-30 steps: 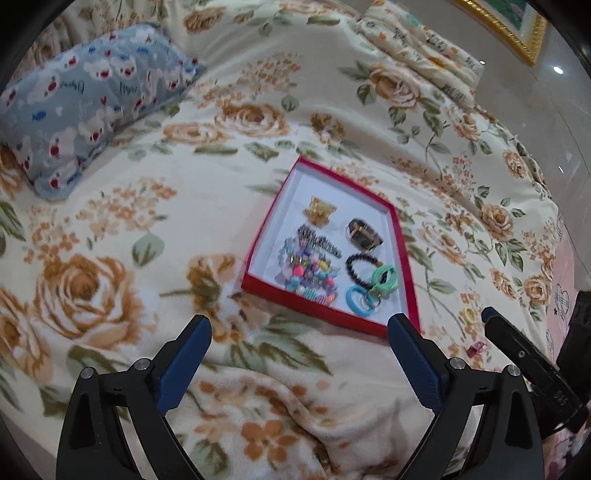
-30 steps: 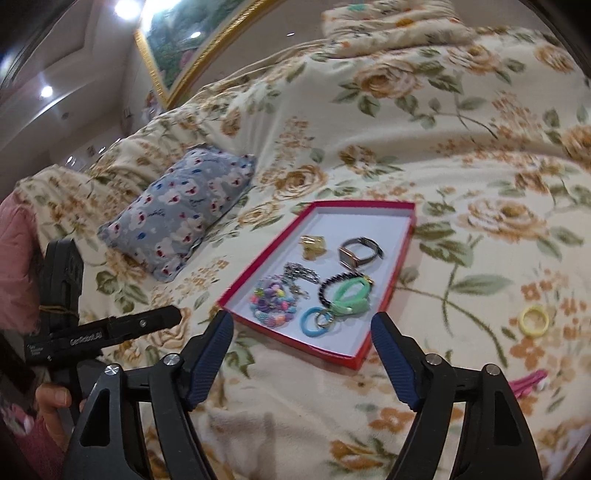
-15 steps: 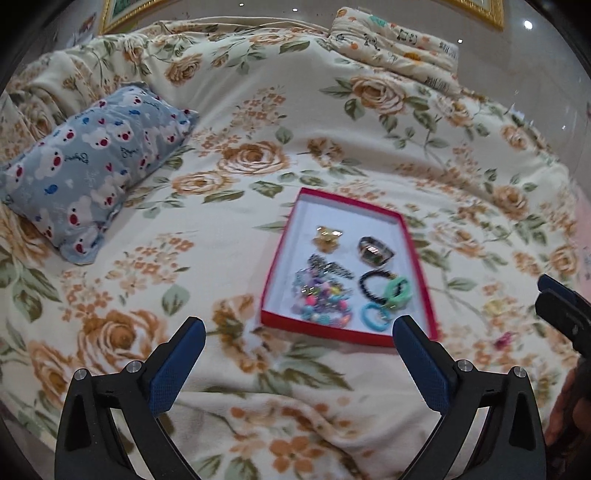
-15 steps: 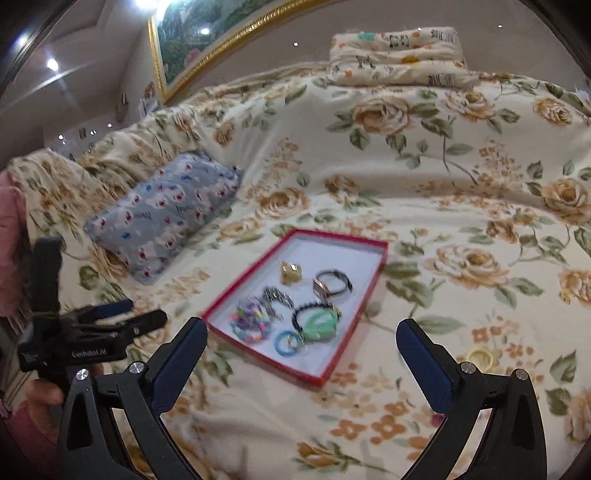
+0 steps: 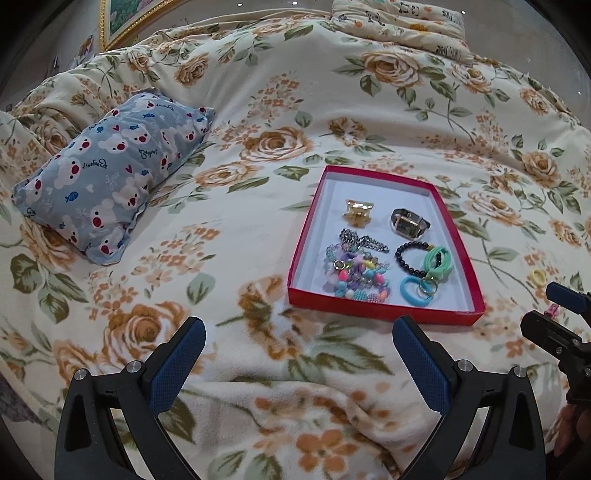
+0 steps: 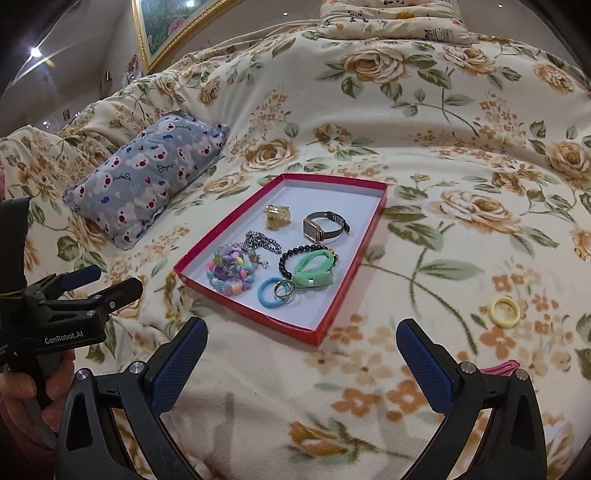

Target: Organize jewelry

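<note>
**Red tray of jewelry on the bed, two pieces outside it**

The red tray (image 5: 384, 313) sits right of centre in the left wrist view and at centre in the right wrist view, flat on the floral blanket (image 6: 424, 122). Inside lie a gold hair claw (image 6: 277, 216), a wristwatch (image 6: 325, 227), a silver chain (image 6: 263, 242), a tangle of pastel beaded bracelets (image 6: 231, 273) whose separate strands are hard to make out, a black bead bracelet (image 6: 291, 258) partly covered by a mint green hair tie (image 6: 314, 273), a blue hair ring (image 6: 267, 291) and a metal ring (image 6: 285, 288) overlapping it.

Outside the tray, a yellow hair ring (image 6: 504, 312) lies at the right of the frame; a pink clip (image 6: 500, 368) is mostly hidden behind the right gripper (image 6: 301, 356). That gripper is spread wide, holding nothing, as is the left gripper (image 5: 298, 354). A blue bear-print pillow (image 5: 110, 177) rests at upper left; a folded panda-print quilt (image 6: 391, 18) is cut off at the top edge.
</note>
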The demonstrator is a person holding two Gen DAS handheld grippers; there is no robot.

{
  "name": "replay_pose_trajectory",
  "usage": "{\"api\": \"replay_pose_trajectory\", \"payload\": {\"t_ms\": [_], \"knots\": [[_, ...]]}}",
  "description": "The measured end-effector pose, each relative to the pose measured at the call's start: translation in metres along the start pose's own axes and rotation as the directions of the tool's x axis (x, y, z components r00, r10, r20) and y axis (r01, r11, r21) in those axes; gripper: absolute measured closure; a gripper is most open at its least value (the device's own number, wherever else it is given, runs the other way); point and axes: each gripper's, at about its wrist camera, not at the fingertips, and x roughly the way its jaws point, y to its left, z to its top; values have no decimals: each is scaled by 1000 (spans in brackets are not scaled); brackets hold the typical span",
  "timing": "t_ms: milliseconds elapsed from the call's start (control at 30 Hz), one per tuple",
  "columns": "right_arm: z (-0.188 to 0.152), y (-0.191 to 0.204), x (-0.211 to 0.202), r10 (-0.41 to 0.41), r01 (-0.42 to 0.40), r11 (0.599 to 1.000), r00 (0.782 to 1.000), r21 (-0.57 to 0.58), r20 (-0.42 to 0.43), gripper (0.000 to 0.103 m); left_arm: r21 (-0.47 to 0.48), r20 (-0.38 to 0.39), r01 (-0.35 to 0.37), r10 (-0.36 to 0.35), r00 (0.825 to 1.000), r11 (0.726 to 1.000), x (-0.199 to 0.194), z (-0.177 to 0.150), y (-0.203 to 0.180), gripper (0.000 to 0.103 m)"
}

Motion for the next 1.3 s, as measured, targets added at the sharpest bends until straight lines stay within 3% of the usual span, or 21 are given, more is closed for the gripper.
{"api": "replay_pose_trajectory", "payload": {"t_ms": [1300], "knots": [[-4, 7, 8, 5, -6, 1000, 999, -26, -42, 0, 22, -5, -12, 12, 1000, 1000, 0, -4, -2, 1]]}}
